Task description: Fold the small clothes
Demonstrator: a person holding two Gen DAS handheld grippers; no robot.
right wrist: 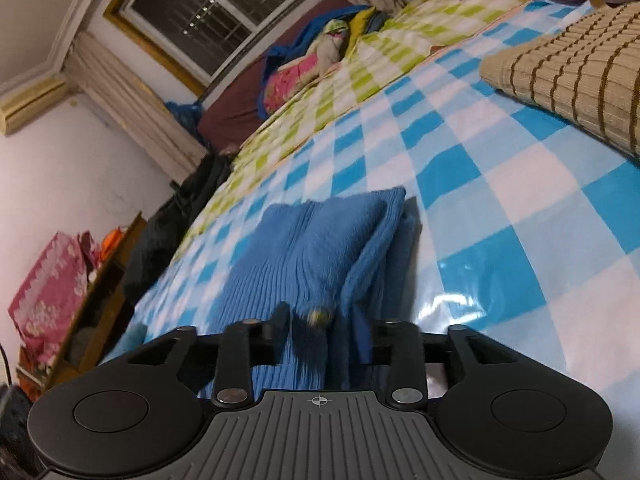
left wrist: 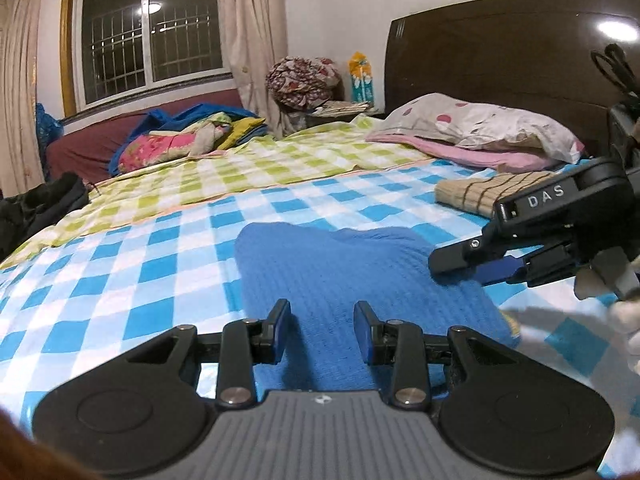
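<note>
A blue ribbed garment (left wrist: 352,276) lies folded on the blue-checked bedsheet (left wrist: 140,264). My left gripper (left wrist: 322,314) hovers over its near edge, open, with nothing between the pads. My right gripper (left wrist: 460,266) comes in from the right at the garment's right edge. In the right wrist view the right gripper (right wrist: 320,316) has its jaws apart, with the blue garment (right wrist: 316,248) bunched and blurred between the fingers. A raised fold sits by the right finger. I do not see the pads pressing on it.
A folded beige striped garment (left wrist: 476,196) (right wrist: 576,68) lies further up the bed, near the pillows (left wrist: 480,124) and dark headboard (left wrist: 500,56). A green-checked sheet (left wrist: 240,168) covers the far side, with a colourful clothes pile (left wrist: 188,136) beyond it. Black clothing (left wrist: 36,208) lies at the left edge.
</note>
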